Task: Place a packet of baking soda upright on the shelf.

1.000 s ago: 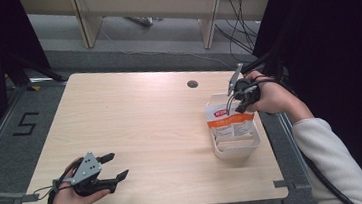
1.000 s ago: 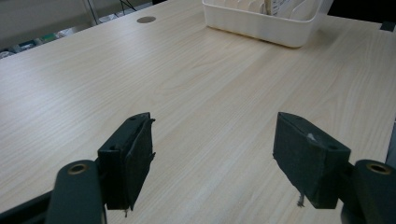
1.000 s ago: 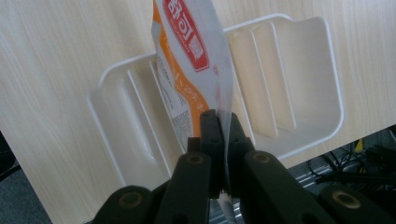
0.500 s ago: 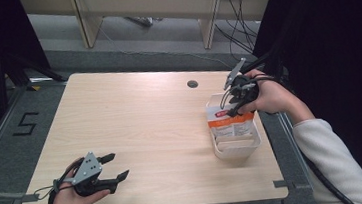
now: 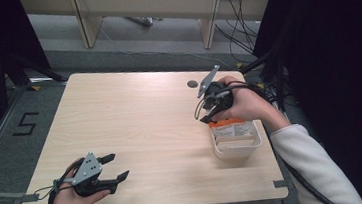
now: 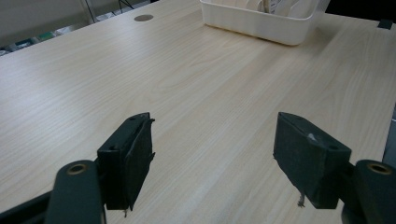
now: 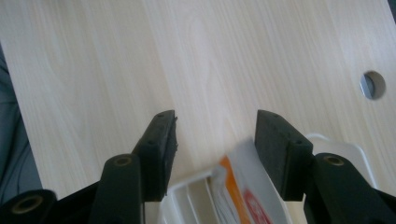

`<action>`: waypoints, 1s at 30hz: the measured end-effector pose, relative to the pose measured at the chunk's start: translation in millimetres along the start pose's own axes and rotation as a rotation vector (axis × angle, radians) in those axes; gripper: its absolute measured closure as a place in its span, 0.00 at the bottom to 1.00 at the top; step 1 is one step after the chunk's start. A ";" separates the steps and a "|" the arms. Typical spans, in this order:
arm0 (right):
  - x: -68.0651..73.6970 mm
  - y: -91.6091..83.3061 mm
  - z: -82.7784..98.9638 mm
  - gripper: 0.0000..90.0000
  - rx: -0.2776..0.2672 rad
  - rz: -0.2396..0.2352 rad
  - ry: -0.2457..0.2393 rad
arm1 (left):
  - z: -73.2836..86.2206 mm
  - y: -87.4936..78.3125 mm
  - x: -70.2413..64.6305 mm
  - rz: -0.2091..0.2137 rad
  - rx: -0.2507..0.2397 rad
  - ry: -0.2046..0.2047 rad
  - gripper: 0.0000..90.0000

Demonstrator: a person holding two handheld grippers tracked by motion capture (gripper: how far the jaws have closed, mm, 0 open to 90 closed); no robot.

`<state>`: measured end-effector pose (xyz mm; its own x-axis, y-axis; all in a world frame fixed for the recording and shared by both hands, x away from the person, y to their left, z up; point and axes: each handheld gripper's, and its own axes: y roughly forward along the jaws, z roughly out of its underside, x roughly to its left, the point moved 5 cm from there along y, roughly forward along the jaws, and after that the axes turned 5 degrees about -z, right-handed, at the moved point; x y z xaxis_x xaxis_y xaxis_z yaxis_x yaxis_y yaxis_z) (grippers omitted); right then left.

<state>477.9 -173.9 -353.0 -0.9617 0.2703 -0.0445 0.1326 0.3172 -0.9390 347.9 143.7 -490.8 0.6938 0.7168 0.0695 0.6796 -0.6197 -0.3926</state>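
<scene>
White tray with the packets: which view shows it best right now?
The high view: the whole white tray sits by the table's right edge, orange-and-white packets inside. The left gripper view catches its far wall; the right gripper view, just a corner below open tongs.

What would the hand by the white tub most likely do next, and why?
Probably lower the right gripper onto the orange-and-white packet and close on it: its jaws stand open just above the white tub, with the packet's top edge beneath them.
</scene>
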 end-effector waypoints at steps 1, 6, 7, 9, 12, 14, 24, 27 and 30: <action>0.0 0.0 0.0 0.55 0.000 0.000 0.000 | 0.0 0.0 0.0 0.000 0.000 0.000 0.31; 23.8 19.5 -13.2 0.56 -0.008 -0.036 -0.009 | 0.3 0.9 0.3 0.012 -0.003 0.014 0.31; 26.8 23.2 -13.7 0.56 -0.002 -0.036 -0.014 | 0.5 0.8 -0.6 0.008 -0.003 -0.002 0.31; 30.8 30.5 -14.7 0.57 0.001 -0.047 -0.038 | 0.4 0.9 -0.5 0.008 -0.004 -0.001 0.31; 36.9 40.1 -14.0 0.57 0.003 -0.057 -0.052 | 1.0 0.8 -0.7 0.007 0.004 0.001 0.31; 42.8 45.7 -12.0 0.58 0.001 -0.067 -0.027 | 1.6 0.9 -0.7 0.007 0.009 -0.001 0.31; 59.9 72.6 9.0 0.59 -0.041 -0.131 0.008 | 3.5 2.2 -2.1 0.018 0.013 -0.019 0.31; 62.9 81.6 18.8 0.59 -0.046 -0.151 0.022 | 3.6 2.4 -2.6 0.021 0.018 -0.021 0.31; 64.9 89.8 26.9 0.59 -0.055 -0.157 0.037 | 3.6 2.4 -2.4 0.019 0.018 -0.018 0.31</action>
<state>421.0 -152.3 -449.4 -0.9622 0.2468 0.1155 -0.0052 0.4072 -0.9133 347.0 141.6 -495.3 0.7021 0.7107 0.0450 0.6618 -0.6278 -0.4098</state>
